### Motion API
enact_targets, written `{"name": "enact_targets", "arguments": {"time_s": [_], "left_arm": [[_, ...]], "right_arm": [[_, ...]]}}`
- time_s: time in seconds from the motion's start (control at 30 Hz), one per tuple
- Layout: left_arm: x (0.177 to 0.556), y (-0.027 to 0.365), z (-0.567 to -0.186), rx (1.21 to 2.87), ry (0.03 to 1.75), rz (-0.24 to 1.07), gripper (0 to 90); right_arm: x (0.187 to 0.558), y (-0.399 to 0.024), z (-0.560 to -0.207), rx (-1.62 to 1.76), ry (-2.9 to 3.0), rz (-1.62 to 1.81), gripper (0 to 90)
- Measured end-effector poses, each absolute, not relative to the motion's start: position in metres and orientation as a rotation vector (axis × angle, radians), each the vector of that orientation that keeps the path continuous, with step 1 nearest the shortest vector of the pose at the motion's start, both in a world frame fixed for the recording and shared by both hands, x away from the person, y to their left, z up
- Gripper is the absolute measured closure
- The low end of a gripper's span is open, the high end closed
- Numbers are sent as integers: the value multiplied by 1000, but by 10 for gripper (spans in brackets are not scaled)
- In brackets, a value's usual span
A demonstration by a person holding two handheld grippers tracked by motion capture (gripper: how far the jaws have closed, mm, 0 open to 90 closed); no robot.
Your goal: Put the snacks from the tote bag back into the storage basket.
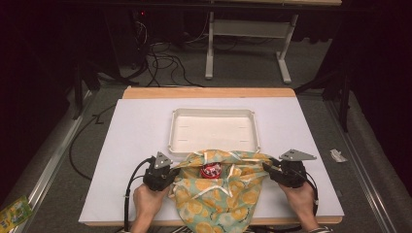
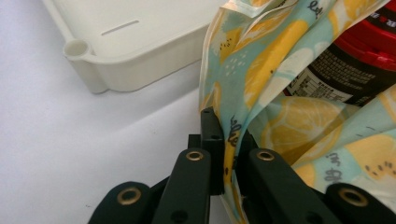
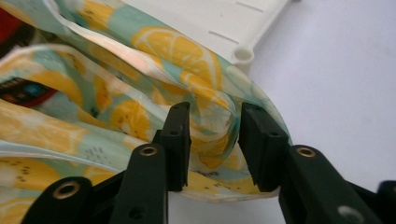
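Note:
A lemon-print cloth bag [image 1: 218, 194] lies on the white table near the front edge, its mouth facing the white tray [image 1: 214, 112]. Inside the mouth sits a dark container with a red top [image 1: 211, 170], which looks like a labelled jar [image 2: 355, 60] in the left gripper view. My left gripper [image 1: 176, 170] is shut on the bag's left rim, with the fabric [image 2: 243, 70] pinched between its jaws [image 2: 228, 135]. My right gripper [image 1: 266, 167] is at the bag's right rim. Its jaws [image 3: 212, 121] stand apart with a fold of fabric [image 3: 210, 135] loose between them.
The tray's near edge [image 2: 140, 65] touches the bag's mouth, and its corner [image 3: 243, 53] lies just beyond my right gripper. Bare white tabletop [image 1: 136, 145] spreads to both sides. On the floor are cables [image 1: 160, 63], a paper scrap [image 1: 337, 155] and a green packet [image 1: 14, 211].

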State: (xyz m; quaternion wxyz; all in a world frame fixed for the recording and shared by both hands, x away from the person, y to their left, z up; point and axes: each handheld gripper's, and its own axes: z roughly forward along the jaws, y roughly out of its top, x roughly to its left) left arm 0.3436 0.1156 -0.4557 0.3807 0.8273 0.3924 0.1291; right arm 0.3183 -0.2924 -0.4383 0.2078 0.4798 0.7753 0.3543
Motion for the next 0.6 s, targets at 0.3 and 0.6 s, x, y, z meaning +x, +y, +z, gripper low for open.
{"name": "enact_targets", "arguments": {"time_s": [0.3, 0.6], "left_arm": [[342, 115, -452, 2099, 992, 321, 894], [343, 113, -452, 2098, 997, 310, 895]], "right_arm": [[305, -290, -420, 1316, 2117, 1064, 442], [300, -287, -414, 1299, 2114, 1131, 458]]}}
